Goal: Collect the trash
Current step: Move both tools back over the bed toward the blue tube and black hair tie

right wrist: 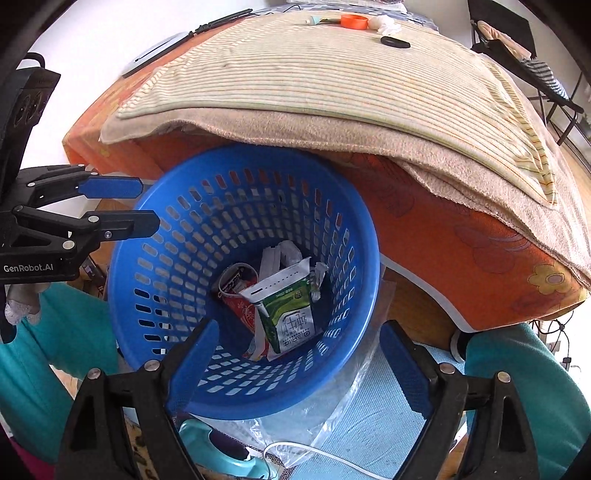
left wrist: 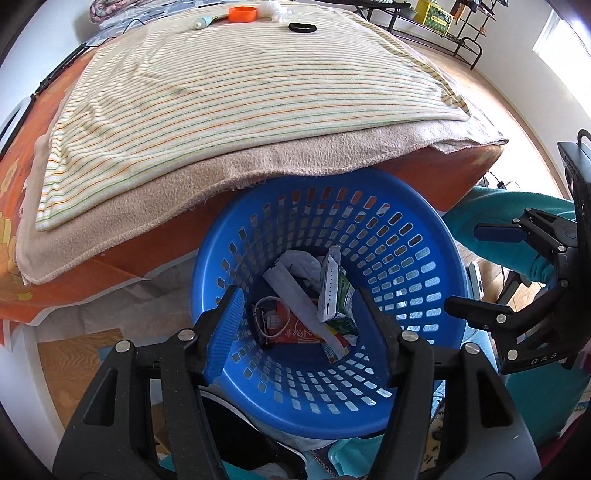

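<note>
Both tongs hang open and empty over the blue basket (left wrist: 417,236): left gripper (left wrist: 299,317), right gripper (right wrist: 295,354) wider.

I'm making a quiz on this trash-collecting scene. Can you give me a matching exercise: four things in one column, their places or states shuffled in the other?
Things:
1. green carton
2. orange cap
3. black ring
4. left gripper

Places or states:
A. open above the blue basket
B. lying in the basket
C. on the striped towel, by a small tube
D. alone on the towel, right of the cap

Pairs: 1-B, 2-C, 3-D, 4-A
</note>
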`<state>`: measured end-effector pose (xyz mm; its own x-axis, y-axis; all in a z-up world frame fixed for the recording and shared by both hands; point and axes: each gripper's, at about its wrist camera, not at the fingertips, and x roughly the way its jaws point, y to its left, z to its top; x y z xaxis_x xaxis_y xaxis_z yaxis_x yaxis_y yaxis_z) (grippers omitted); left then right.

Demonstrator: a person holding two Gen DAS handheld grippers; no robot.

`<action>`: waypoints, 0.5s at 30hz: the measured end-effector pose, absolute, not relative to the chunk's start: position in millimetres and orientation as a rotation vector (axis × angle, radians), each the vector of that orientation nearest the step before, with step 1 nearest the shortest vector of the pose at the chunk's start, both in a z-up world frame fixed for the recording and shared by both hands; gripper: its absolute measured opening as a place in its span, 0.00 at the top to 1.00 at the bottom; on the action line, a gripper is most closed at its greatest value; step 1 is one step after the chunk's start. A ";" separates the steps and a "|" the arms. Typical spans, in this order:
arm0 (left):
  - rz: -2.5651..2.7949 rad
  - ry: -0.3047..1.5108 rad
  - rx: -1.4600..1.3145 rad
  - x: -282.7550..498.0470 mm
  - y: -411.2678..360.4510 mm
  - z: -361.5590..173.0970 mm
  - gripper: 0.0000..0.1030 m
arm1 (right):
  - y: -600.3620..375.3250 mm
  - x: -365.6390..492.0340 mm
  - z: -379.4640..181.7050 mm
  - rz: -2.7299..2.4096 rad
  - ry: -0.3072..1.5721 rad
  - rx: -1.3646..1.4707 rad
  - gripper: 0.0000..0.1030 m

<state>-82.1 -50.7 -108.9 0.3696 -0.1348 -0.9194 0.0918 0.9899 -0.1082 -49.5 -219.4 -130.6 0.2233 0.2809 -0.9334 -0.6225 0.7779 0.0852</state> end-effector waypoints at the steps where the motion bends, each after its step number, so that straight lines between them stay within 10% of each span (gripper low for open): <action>1: -0.144 1.182 -0.041 -82.3 -50.9 -108.6 0.37 | -219.7 -49.3 -130.4 0.637 1.192 -0.336 0.11; 15: -0.135 1.181 -0.045 -78.5 -50.6 -109.8 0.26 | -218.8 -46.7 -127.1 0.607 1.187 -0.325 0.07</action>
